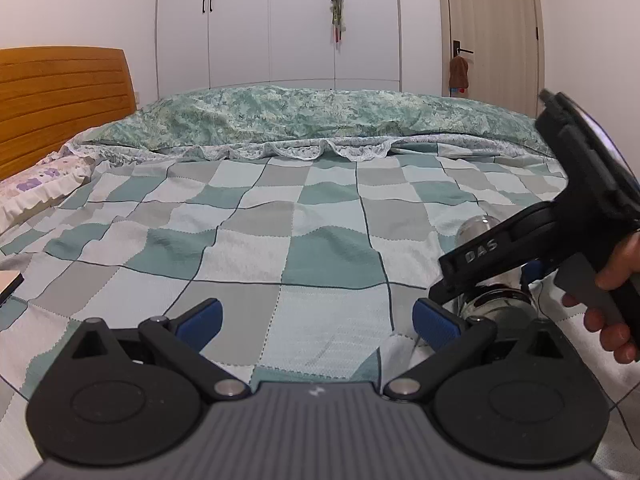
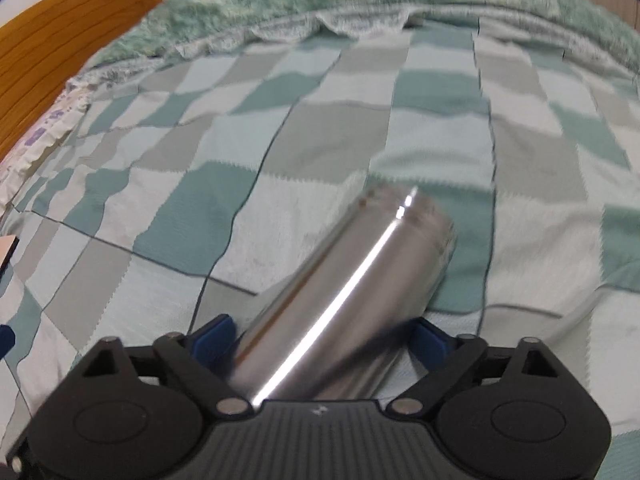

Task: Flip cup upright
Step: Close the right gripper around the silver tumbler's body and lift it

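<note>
A cup (image 2: 344, 280) of polished metal, mirror-smooth and crossed by a bright streak of glare, is seen against a checked bedspread (image 1: 280, 220) of matt woven cloth with a fine, slightly rough texture. The right gripper (image 2: 320, 338) and left gripper (image 1: 316, 320) are made of matt black plastic, with ribbed grey housings and finely textured blue pads (image 1: 434, 322). A headboard (image 1: 60, 100) of warm, satin-finished wood is shown behind a quilt (image 1: 320, 120) of soft printed cloth trimmed with lace. Smooth white wardrobe doors (image 1: 280, 20) are seen beyond.
</note>
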A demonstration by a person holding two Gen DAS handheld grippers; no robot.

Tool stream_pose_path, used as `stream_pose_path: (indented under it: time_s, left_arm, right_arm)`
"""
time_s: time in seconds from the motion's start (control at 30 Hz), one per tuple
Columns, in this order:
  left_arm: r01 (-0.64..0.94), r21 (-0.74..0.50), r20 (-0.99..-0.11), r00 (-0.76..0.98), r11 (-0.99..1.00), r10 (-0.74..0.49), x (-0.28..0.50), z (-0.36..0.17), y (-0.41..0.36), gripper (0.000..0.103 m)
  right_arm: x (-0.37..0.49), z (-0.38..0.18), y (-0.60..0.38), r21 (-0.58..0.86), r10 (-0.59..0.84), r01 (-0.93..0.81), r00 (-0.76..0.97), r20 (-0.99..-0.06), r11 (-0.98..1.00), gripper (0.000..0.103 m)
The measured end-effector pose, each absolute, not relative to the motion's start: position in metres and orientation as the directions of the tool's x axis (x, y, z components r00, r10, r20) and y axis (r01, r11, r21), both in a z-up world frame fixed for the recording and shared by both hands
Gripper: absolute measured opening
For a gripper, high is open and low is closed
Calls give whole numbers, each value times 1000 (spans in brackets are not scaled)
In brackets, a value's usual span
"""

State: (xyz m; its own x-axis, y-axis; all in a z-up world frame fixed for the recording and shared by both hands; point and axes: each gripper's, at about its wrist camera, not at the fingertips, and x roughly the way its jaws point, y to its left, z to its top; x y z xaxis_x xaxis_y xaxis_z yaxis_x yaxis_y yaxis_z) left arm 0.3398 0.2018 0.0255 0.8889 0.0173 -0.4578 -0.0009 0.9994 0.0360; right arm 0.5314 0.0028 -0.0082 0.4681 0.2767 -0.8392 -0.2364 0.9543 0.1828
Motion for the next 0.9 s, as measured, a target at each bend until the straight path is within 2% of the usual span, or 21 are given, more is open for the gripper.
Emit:
stream_pose_path:
  time_s: [0.07,0.17,0.2,0.6,0.9]
  left_arm:
    - [-6,33,-460,888,999,21,340,26,202,103]
    - [-10,27,-457,889,1000,21,337,27,203,103]
    - [-8,28,-457,889,1000,20,337,27,203,103]
    - [-2,21,-444,896,1000,11,305,43,193,103]
    - [-8,23,-410,912,1000,17,248,75,176,103]
  right_arm:
    - [529,-8,10,152,254,-244,469,-846,958,83]
    - [522,-3,11,179,299,-287,458,-837,941,67]
    - [518,-1,10,184,309,-296,462,-831,937,66]
    - [476,41,-13,255,419,-359,519,-745,898,63]
    - [403,86,-43,266,466,-400,574,-674,877,63]
